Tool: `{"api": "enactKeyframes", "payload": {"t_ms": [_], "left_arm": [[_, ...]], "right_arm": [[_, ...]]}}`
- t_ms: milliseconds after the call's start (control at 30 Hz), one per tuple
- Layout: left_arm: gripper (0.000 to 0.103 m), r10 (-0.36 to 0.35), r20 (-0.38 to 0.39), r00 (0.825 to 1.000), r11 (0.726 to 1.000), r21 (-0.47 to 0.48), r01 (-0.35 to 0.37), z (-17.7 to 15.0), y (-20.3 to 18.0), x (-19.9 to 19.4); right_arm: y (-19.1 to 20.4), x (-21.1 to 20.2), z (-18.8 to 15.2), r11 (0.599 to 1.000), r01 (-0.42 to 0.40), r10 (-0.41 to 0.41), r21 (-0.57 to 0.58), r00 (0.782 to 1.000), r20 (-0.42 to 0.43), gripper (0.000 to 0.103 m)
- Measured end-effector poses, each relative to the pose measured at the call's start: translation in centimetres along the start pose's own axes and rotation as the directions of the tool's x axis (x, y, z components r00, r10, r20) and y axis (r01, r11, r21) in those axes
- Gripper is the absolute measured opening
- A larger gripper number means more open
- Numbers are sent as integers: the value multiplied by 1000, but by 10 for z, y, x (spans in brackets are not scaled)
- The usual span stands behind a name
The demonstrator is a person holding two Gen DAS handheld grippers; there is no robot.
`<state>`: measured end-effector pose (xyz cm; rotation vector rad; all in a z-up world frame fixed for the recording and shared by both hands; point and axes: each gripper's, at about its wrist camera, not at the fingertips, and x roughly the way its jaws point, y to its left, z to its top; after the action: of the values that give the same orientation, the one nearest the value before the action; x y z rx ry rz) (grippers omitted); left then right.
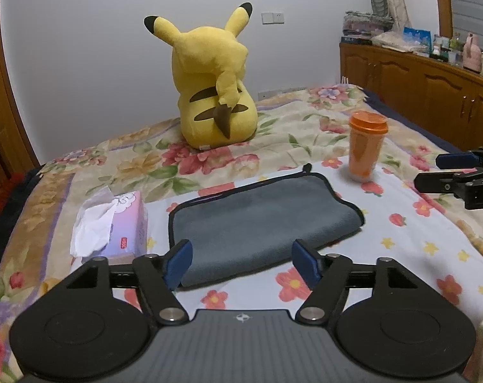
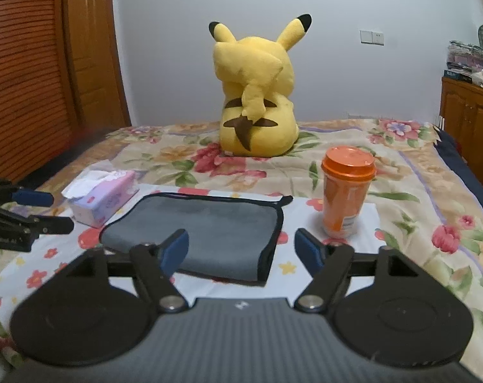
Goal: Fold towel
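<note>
A grey towel (image 1: 257, 223) with dark trim lies folded on the pale flowered cloth on the bed; it also shows in the right wrist view (image 2: 209, 233). My left gripper (image 1: 241, 261) is open and empty, its blue pads hovering over the towel's near edge. My right gripper (image 2: 241, 252) is open and empty, above the towel's near right corner. The right gripper also shows at the right edge of the left wrist view (image 1: 433, 170), open, and the left gripper at the left edge of the right wrist view (image 2: 59, 210), open.
A pink tissue box (image 1: 120, 223) sits left of the towel, an orange lidded cup (image 1: 366, 146) at its far right. A yellow plush (image 1: 216, 89) sits behind. A wooden cabinet (image 1: 433, 95) stands to the right, a wardrobe (image 2: 34, 73) to the left.
</note>
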<state>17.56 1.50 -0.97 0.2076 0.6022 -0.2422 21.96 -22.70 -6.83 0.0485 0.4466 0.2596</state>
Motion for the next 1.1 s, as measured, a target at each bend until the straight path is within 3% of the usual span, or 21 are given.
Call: {"api": "enactKeyframes", "payload": {"t_ms": [200, 267, 500, 733, 1100], "left_arm": [[91, -6, 12, 1000, 1000, 2, 6, -8, -10, -20], [93, -4, 13, 1000, 1000, -5, 4, -11, -13, -26], [103, -21, 33, 999, 1000, -22, 22, -16, -22, -48], [103, -20, 57, 998, 998, -59, 23, -14, -25, -69], [103, 46, 70, 996, 996, -82, -40, -14, -35, -97]], "right_arm": [[5, -15, -1, 1000, -4, 4, -2, 1000, 19, 92], [8, -19, -2, 1000, 0, 0, -4, 1000, 24, 103], [16, -31, -8, 1000, 5, -5, -12, 1000, 13, 103], [23, -47, -10, 1000, 3, -2, -15, 1000, 23, 103], [30, -75, -5, 1000, 0, 0, -2, 998, 62, 103]]}}
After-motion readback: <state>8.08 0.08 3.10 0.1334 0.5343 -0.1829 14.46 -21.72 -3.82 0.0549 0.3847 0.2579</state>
